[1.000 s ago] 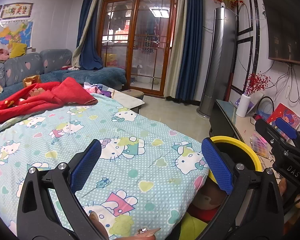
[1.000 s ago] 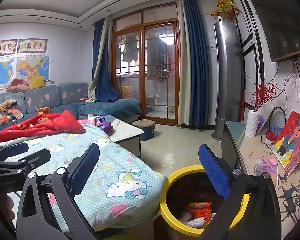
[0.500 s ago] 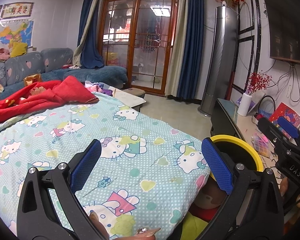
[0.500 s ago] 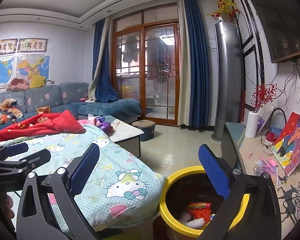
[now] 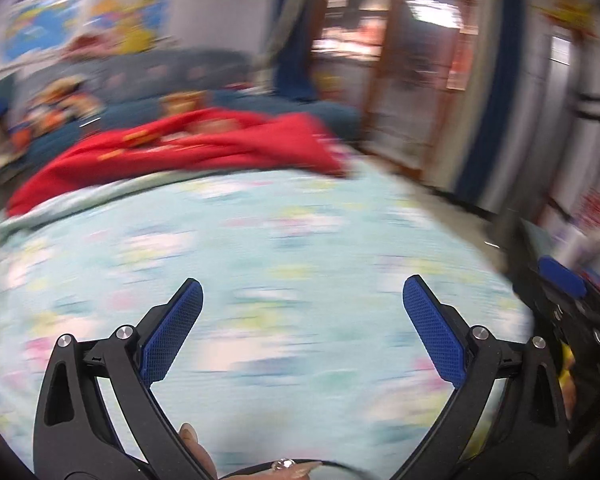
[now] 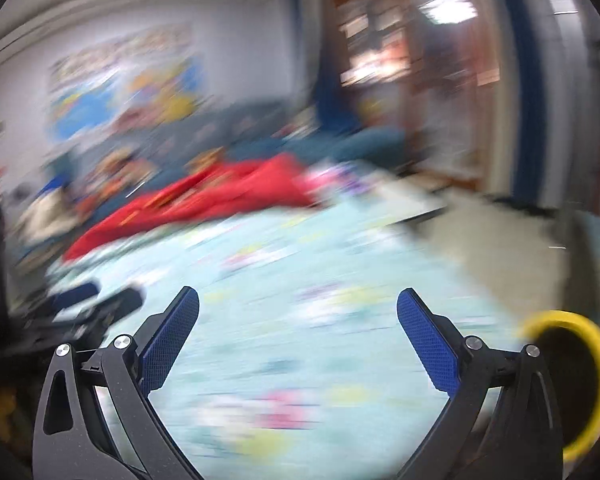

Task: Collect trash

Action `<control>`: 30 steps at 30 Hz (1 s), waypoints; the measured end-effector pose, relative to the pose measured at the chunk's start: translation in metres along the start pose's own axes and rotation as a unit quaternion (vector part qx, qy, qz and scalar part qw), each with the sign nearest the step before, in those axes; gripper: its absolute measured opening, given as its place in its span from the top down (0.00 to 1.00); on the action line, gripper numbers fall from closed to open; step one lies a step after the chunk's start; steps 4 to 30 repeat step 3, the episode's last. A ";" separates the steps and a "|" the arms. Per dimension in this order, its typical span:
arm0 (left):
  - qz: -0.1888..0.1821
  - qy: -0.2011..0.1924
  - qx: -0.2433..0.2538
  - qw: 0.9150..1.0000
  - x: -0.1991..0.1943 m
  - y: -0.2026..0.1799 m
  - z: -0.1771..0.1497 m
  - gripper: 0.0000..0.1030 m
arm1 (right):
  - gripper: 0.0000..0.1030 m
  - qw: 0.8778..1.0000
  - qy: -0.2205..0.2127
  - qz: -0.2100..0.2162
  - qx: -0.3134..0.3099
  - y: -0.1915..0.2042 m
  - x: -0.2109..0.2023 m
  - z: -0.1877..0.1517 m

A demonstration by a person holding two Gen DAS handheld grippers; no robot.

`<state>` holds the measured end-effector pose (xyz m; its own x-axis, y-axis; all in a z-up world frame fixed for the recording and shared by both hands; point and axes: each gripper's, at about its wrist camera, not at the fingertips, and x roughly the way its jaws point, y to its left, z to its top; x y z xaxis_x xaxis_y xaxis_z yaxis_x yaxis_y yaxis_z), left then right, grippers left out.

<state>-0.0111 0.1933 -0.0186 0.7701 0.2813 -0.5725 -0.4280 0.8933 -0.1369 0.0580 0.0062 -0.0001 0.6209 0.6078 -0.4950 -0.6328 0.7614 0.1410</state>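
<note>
Both views are blurred by motion. My left gripper [image 5: 302, 296] is open and empty above the light blue patterned bedsheet [image 5: 260, 248]. My right gripper [image 6: 298, 306] is open and empty over the same sheet [image 6: 300, 280]. The yellow-rimmed trash bin [image 6: 572, 364] is at the right edge of the right wrist view, beside the bed. The right gripper shows at the right edge of the left wrist view [image 5: 568, 300], and the left gripper at the left of the right wrist view [image 6: 88, 304]. I see no loose trash on the sheet.
A red blanket [image 5: 188, 148] lies at the far side of the bed, with a blue sofa [image 5: 180, 80] behind it. Glass doors with wooden frames [image 5: 400, 80] and blue curtains stand at the back right. Tiled floor [image 6: 500, 248] lies right of the bed.
Both grippers have swung left, away from the bin and toward the bed. The bin has left the left wrist view and slid to the right edge of the right wrist view. Both stay open.
</note>
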 end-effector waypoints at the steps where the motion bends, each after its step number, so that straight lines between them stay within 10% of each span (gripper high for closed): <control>1: 0.035 0.005 -0.017 0.999 0.001 0.027 0.000 0.11 | 0.06 1.000 0.015 0.019 -0.005 0.020 0.016 0.003; 3: 0.104 0.026 -0.052 0.993 0.005 0.082 -0.001 0.11 | 0.06 0.996 0.062 0.065 -0.020 0.075 0.058 0.008; 30: 0.104 0.026 -0.052 0.993 0.005 0.082 -0.001 0.11 | 0.06 0.996 0.062 0.065 -0.020 0.075 0.058 0.008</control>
